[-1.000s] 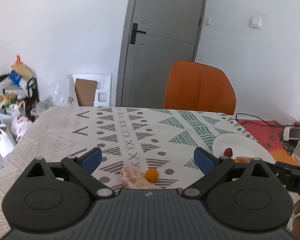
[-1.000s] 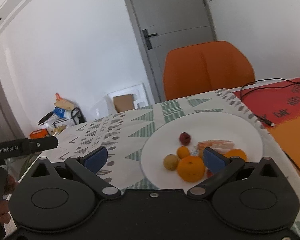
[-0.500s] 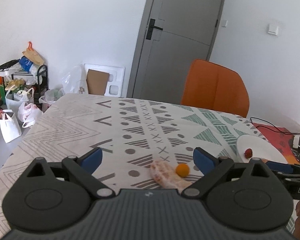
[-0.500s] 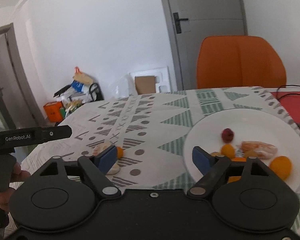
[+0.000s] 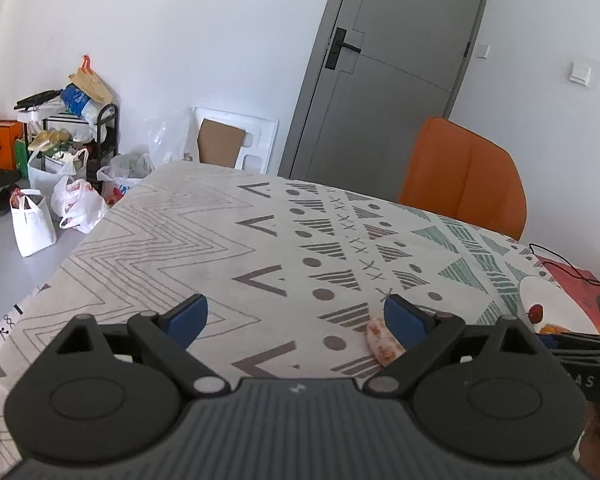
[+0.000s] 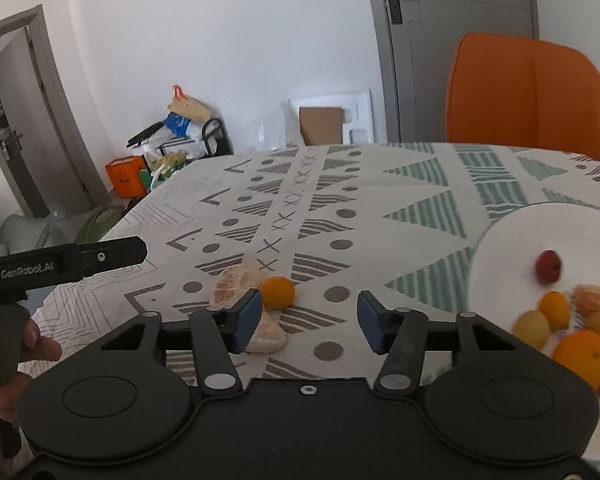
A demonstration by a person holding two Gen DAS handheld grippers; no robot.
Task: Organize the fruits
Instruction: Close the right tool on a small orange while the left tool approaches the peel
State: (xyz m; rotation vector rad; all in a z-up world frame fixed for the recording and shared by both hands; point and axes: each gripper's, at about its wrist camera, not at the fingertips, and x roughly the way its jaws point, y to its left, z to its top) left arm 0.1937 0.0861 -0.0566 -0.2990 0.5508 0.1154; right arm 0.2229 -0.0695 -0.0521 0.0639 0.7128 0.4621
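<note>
Right gripper [image 6: 306, 322] fingers closing on nothing (kumquat [image 6: 277, 291] just beyond); left gripper [image 5: 296, 320] fingers wide, empty

White walls, grey door [image 5: 396, 92], orange chair [image 5: 466, 176], patterned bench [image 5: 220, 240], bags [image 5: 56, 208] on grey floor [image 5: 4, 264].

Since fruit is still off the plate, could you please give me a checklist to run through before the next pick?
1. Right hand-held gripper empty, jaws closing: ok.
2. Small orange fruit between its jaws: not ok, it lies beyond the left pad.
3. Peeled citrus pieces still on the tablecloth: not ok.
4. Plate has free space: ok.
5. Left hand-held gripper open and empty: ok.
</note>
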